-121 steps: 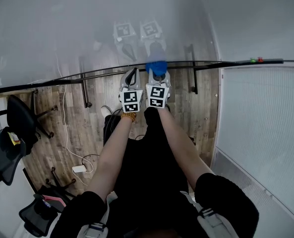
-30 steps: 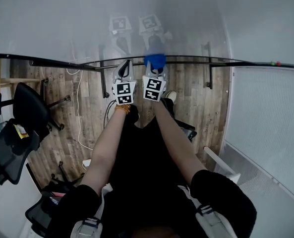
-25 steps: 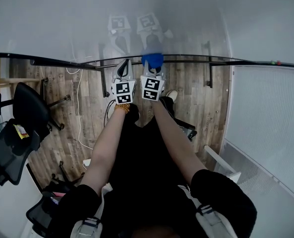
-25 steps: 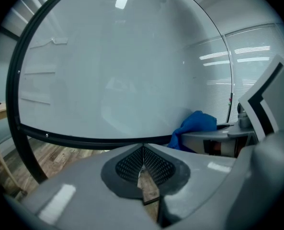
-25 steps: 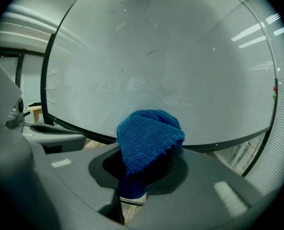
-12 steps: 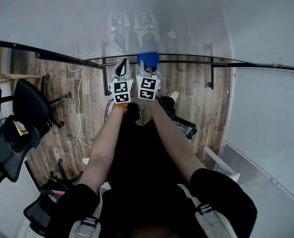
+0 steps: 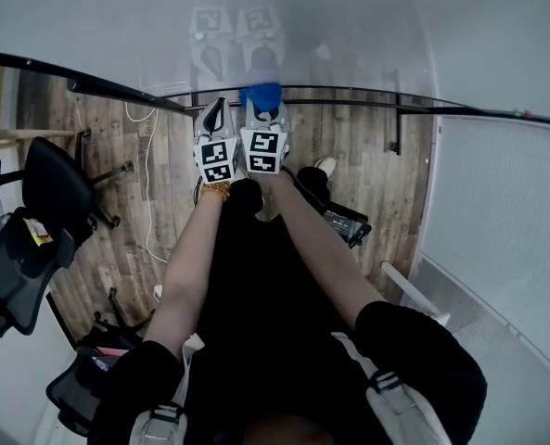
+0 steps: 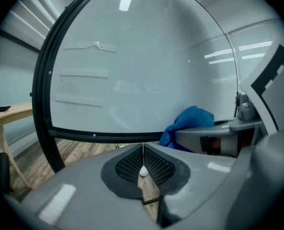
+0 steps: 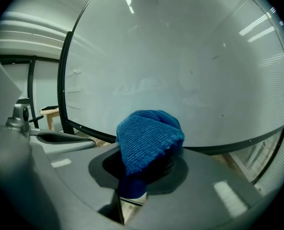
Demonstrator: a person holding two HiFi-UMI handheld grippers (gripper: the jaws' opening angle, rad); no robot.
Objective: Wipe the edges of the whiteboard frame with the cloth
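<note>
Here, the right tool (image 7: 262,117) grips the blue cloth (image 7: 259,96) at the lower edge of the whiteboard frame (image 7: 349,89).
The left tool (image 7: 215,123) is just beside it, below the frame. Only its own view shows its 2 jaws pressed together with nothing between them.

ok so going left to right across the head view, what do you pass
chair → left claw → right claw with the cloth → stand leg → white panel
</note>
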